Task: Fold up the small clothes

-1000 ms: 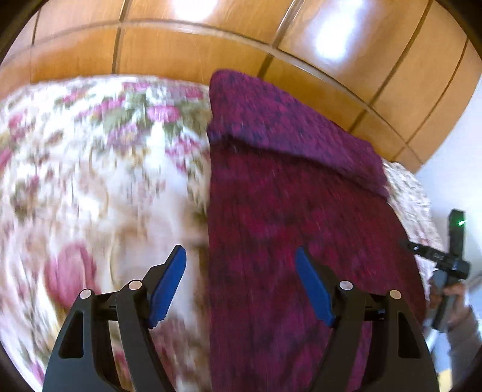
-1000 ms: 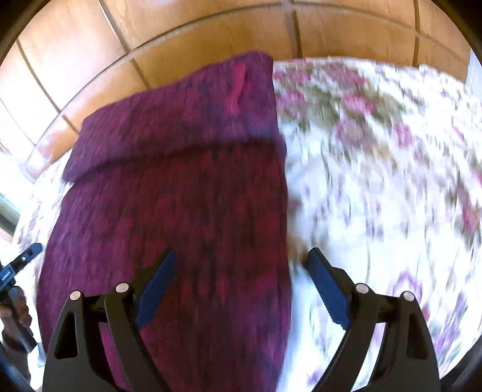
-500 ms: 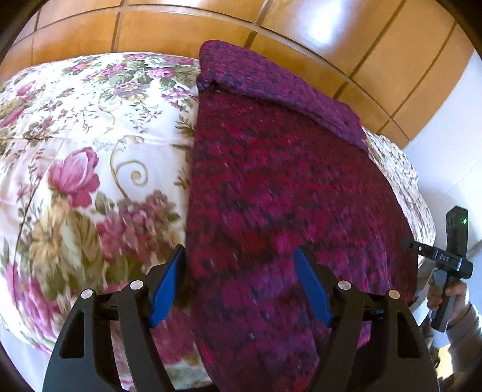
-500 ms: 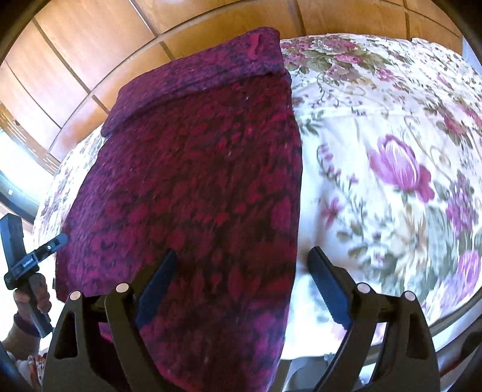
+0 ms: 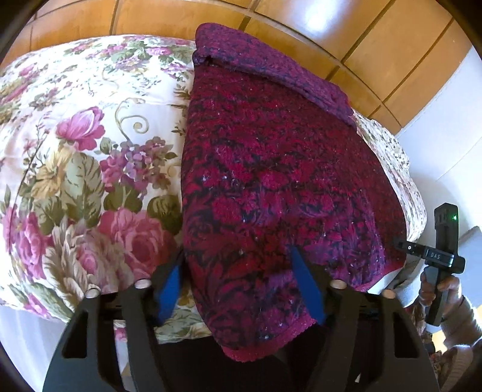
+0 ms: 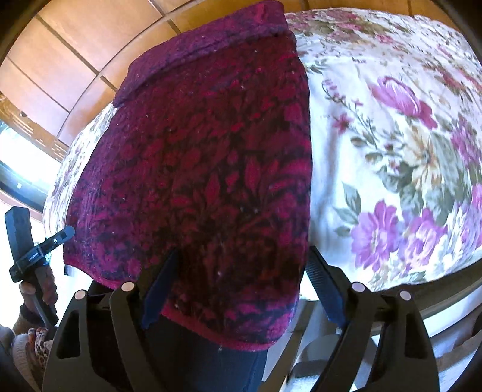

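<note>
While a white bedspread printed with pink and purple roses (image 5: 78, 169) fills the left of the left wrist view, a dark crimson-and-black patterned fleece cloth (image 5: 271, 181) lies flat on it to the right, far end folded back in a purple band, near hem hanging over the bed's edge. The left gripper (image 5: 241, 286) straddles that hanging corner; its jaws have just been closing and now stand narrow, blue pads flanking the cloth, though contact is unclear. Farther right, a hand (image 5: 442, 289) holds the other black handle. Seen from the right wrist, the right gripper (image 6: 241, 286) stands wide around the cloth's opposite corner, pads not pressing it. Orange-brown wooden panelling (image 5: 301, 24) backs the bed.
</note>
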Demonstrator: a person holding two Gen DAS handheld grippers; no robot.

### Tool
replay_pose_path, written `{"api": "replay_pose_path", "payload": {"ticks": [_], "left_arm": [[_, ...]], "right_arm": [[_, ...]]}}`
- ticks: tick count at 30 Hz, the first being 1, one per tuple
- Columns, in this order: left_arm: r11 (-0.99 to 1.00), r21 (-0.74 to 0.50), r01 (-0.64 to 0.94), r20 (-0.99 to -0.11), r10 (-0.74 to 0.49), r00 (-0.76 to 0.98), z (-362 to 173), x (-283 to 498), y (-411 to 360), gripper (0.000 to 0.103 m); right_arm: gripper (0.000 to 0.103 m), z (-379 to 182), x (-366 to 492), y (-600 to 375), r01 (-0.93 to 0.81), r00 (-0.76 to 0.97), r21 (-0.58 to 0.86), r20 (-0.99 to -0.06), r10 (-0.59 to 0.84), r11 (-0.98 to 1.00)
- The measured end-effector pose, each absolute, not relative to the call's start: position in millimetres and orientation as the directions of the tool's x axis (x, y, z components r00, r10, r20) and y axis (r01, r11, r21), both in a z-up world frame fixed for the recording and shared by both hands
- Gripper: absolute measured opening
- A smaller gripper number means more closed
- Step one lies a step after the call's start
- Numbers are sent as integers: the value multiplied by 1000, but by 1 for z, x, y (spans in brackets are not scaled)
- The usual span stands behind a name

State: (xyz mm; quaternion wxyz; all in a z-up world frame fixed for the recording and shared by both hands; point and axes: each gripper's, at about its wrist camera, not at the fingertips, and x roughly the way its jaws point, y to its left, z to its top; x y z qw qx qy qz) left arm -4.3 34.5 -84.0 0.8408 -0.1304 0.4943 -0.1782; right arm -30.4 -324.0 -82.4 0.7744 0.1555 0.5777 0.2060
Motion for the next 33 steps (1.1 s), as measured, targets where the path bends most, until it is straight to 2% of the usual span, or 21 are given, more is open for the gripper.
{"api": "replay_pose_path", "payload": {"ticks": [1, 2, 6, 7, 8, 10, 14, 18, 26, 33], "left_arm": [[897, -402, 181, -788, -440, 430, -85, -5, 33, 42], [897, -400, 189, -790, -442, 425, -86, -7, 32, 41], [892, -400, 212, -786, -453, 420, -82, -10, 32, 24], [891, -400, 215, -780, -455, 430, -78, -11, 33, 20], [891, -401, 214, -774, -454, 442, -74, -13, 33, 18], [871, -438, 221, -735, -488, 471, -60, -12, 37, 17], [800, -543, 257, -630, -590, 505, -31, -1, 46, 17], [753, -600, 270, -563, -637, 526, -17, 23, 48, 17], [738, -630, 241, -529, -636, 562, -21, 88, 44, 17], [746, -643, 173, -559, -611, 561, -34, 156, 39, 17]], "right_arm": [[76, -82, -32, -322, -150, 238, 478, -832, 501, 865], [68, -82, -33, -320, -161, 227, 479, -833, 505, 863], [53, -79, -36, -313, -184, 213, 482, -831, 513, 857], [45, -76, -35, -312, -185, 213, 491, -825, 523, 851], [34, -73, -34, -313, -186, 217, 501, -818, 533, 845], [28, -60, -31, -315, -190, 244, 546, -779, 578, 816], [25, -32, -18, -317, -210, 311, 614, -696, 647, 761], [25, -15, 5, -316, -227, 362, 651, -634, 683, 724], [25, -20, 71, -314, -186, 437, 644, -622, 649, 742], [24, -43, 131, -311, -90, 440, 647, -656, 613, 757]]}}
